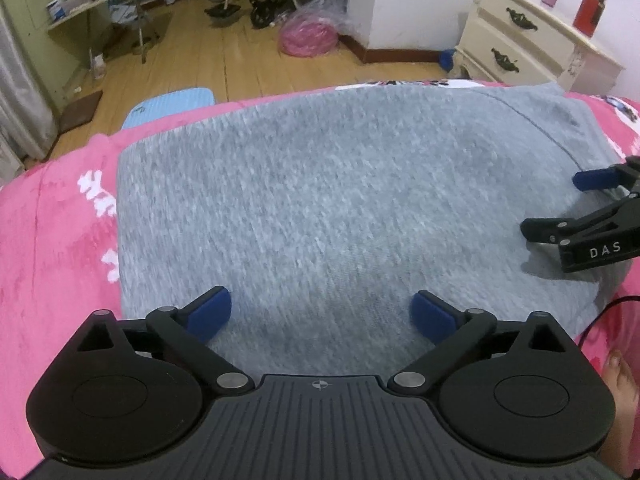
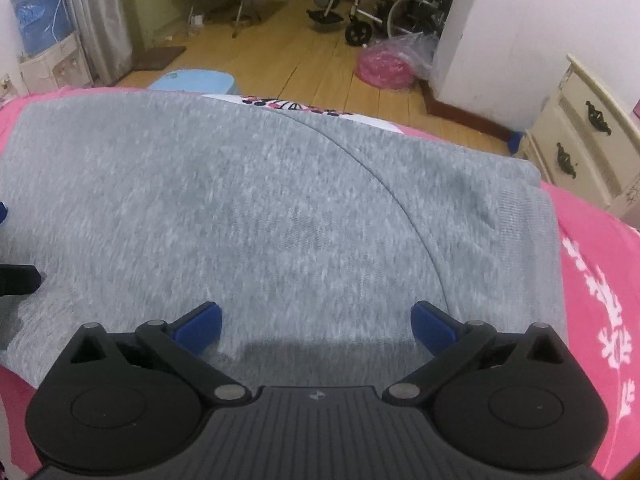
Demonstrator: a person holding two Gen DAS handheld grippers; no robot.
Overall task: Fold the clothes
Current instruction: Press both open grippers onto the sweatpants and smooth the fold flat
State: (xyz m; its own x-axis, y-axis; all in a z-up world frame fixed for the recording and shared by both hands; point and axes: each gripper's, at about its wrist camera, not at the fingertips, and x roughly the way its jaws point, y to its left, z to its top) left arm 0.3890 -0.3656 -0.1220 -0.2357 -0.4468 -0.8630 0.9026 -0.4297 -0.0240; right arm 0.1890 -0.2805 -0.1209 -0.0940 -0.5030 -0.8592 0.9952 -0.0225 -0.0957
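A grey knit garment (image 1: pixel 320 200) lies folded flat on the pink bedspread (image 1: pixel 52 240); the right wrist view shows the same garment (image 2: pixel 260 220) with a curved seam and a ribbed hem at its right end. My left gripper (image 1: pixel 322 314) hovers over the garment's near edge, its blue pads wide apart with nothing between them. My right gripper (image 2: pixel 316 326) is open too, above the cloth, empty. The right gripper (image 1: pixel 560 204) also shows at the right edge of the left wrist view, over the garment's right end.
The pink bedspread (image 2: pixel 600 280) carries white print. Beyond the bed lie a wooden floor (image 1: pixel 248 64), a light blue mat (image 1: pixel 172 104), a cream nightstand (image 1: pixel 528 36), a pink bag (image 2: pixel 384 66) and a wheelchair (image 2: pixel 384 12). A bare foot (image 1: pixel 620 384) shows at lower right.
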